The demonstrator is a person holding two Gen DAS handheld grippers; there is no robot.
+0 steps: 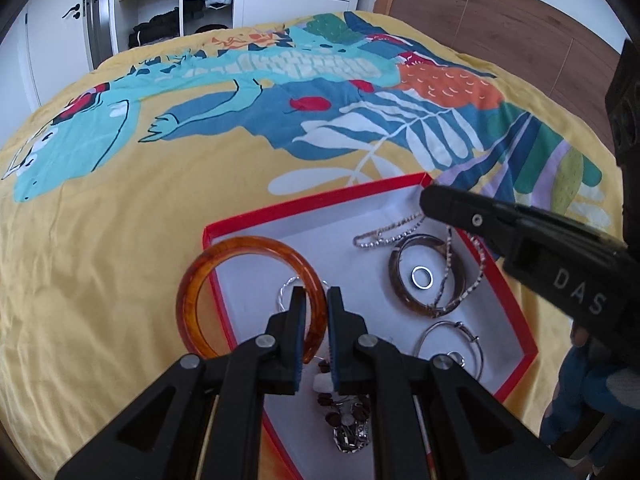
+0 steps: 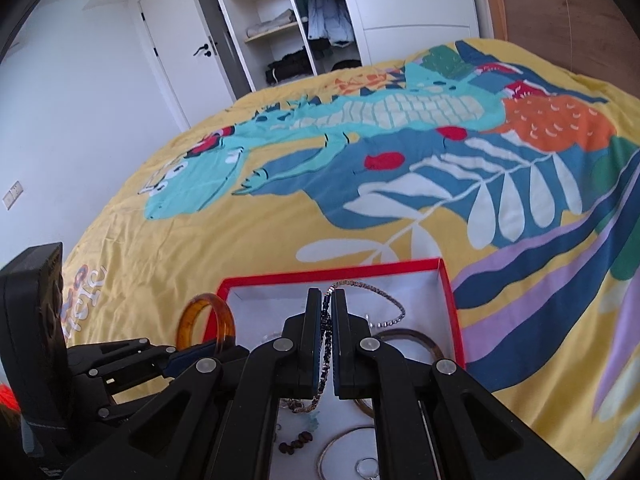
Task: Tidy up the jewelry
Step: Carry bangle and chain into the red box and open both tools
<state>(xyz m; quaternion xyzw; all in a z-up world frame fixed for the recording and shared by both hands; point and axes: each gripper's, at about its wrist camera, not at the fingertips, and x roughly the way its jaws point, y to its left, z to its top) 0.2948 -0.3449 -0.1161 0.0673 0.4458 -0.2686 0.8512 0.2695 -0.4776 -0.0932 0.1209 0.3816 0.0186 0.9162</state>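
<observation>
My left gripper (image 1: 314, 300) clamps the amber bangle (image 1: 248, 280) lower-centre over the red box (image 1: 304, 204); my right gripper (image 2: 327, 308) pinches the chain (image 2: 380, 298).

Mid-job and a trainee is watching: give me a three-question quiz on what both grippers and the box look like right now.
1. True or false: the left gripper is clamped on the amber bangle.
2. What does the right gripper pinch? A) a small ring B) a thin chain C) a hoop earring
3. Fill in: the small silver ring lies inside the ___ bangle in the red box.

Key: 1 true; the bangle hangs partly over the box's rim. 2 B, the chain trails off from between the pads. 3 brown.
</observation>
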